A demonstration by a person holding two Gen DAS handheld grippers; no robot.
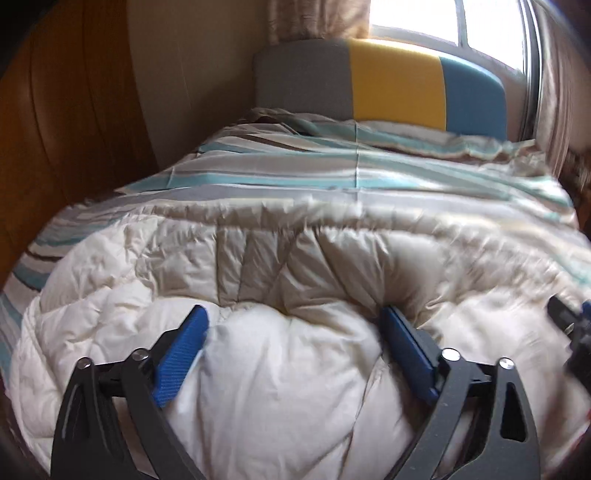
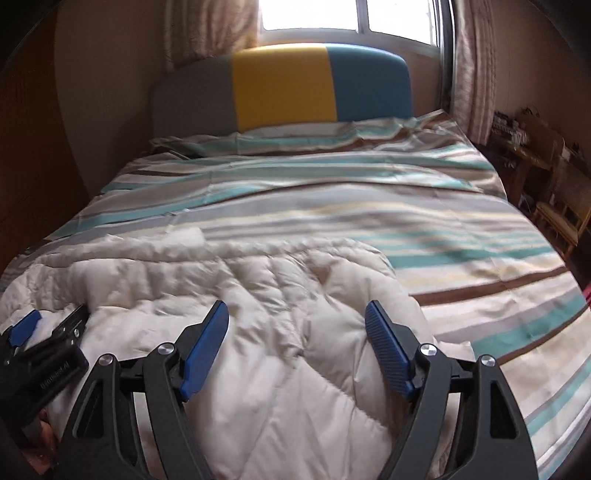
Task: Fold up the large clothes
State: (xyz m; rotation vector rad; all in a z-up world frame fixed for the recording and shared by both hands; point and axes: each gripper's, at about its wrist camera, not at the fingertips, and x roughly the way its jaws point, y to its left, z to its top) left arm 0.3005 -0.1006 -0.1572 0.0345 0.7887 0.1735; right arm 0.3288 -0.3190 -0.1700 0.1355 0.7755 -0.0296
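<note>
A puffy cream-white quilted down jacket (image 1: 280,266) lies bunched at the foot of a bed, its shiny fabric stitched into soft, pillowy channels and creased into deep folds. It rests on a smooth striped bedsheet (image 2: 369,206) banded in teal, grey, beige and brown, which covers the mattress up to a padded headboard (image 2: 280,88) upholstered in three panels: grey, mustard yellow and blue. Behind the headboard a bright window (image 2: 347,18) glows between pale patterned curtains (image 2: 210,33), and a glossy orange-brown wooden wardrobe (image 1: 66,110) stands to the left.

The left tool (image 1: 295,325), black metal with ribbed blue pads (image 1: 184,350), is spread wide, released, with a rounded mound of the jacket bulging up between its pads; the fabric brushes both pads, but nothing is pinched. The right tool (image 2: 295,321), of the same make, hangs just beside it over the jacket's right part, also released, its blue pads apart above a ridge of padded cloth. Both views are slightly blurred.
</note>
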